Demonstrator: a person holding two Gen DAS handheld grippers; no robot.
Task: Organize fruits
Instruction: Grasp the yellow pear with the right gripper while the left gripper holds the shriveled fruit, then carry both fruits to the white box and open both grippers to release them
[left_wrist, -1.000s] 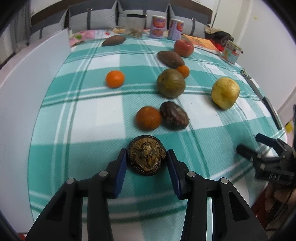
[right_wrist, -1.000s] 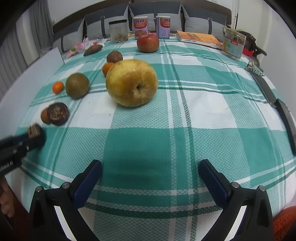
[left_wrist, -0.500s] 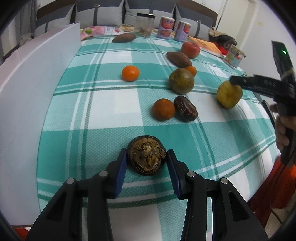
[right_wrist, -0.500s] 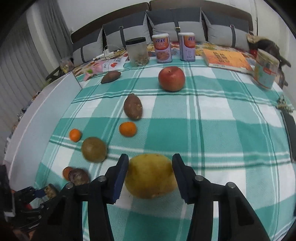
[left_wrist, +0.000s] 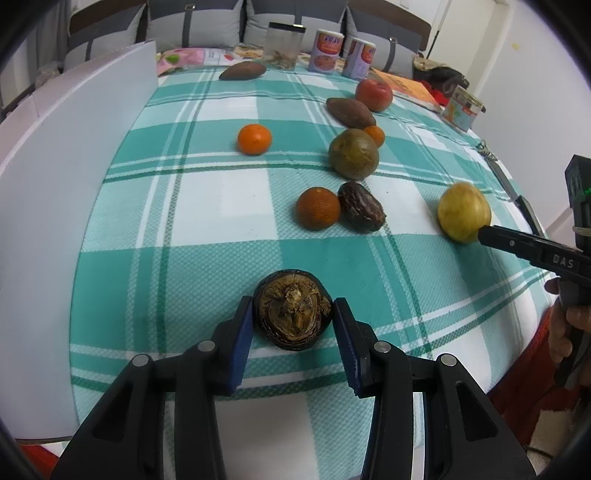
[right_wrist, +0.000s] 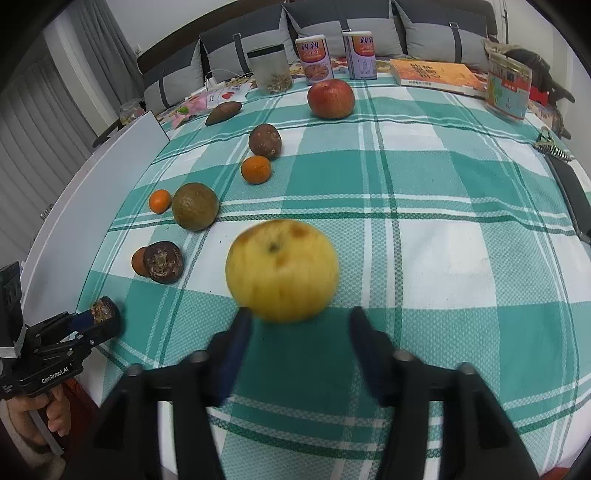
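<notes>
Where the teal-and-white checked tablecloth (left_wrist: 221, 258) drops over the near edge of the table, the left gripper (left_wrist: 293, 325) is clamped on a dark brown, wrinkled fruit (left_wrist: 291, 308), its blue pads pressing both sides. To the right, the right gripper (right_wrist: 299, 325) has its jaws opening; the yellow pear-like fruit (right_wrist: 282, 269) sits just ahead of the fingertips on the cloth (blurred in the right wrist view), and the pads do not press on it. A hand (right_wrist: 44, 417) shows under the left gripper's handle at the lower left of that view.

Further in lie a dark orange (left_wrist: 317, 208) touching a shrivelled dark fruit (left_wrist: 361, 206), then a green-brown round fruit (left_wrist: 353, 153) with a small tangerine (left_wrist: 375, 134) just behind it, and another tangerine (left_wrist: 254, 139) well apart to the left. Beyond these are a brown oblong fruit (left_wrist: 350, 112), a red apple (right_wrist: 331, 98) and, off to the left, a second brown oblong one (right_wrist: 223, 112).

A white board (left_wrist: 55, 221) runs along the left side of the table. At the far edge stand a clear jar (right_wrist: 272, 69) with a dark lid, holding a low layer of brownish bits, two printed cans (right_wrist: 317, 61) (contents not visible), an orange book (right_wrist: 437, 77) lying flat, and a printed tin (right_wrist: 509, 90) to the right. Behind the table runs a sofa with grey cushions (right_wrist: 229, 48); grey curtains (right_wrist: 44, 110) hang at the left, and a white wall (left_wrist: 535, 74) closes the right.
</notes>
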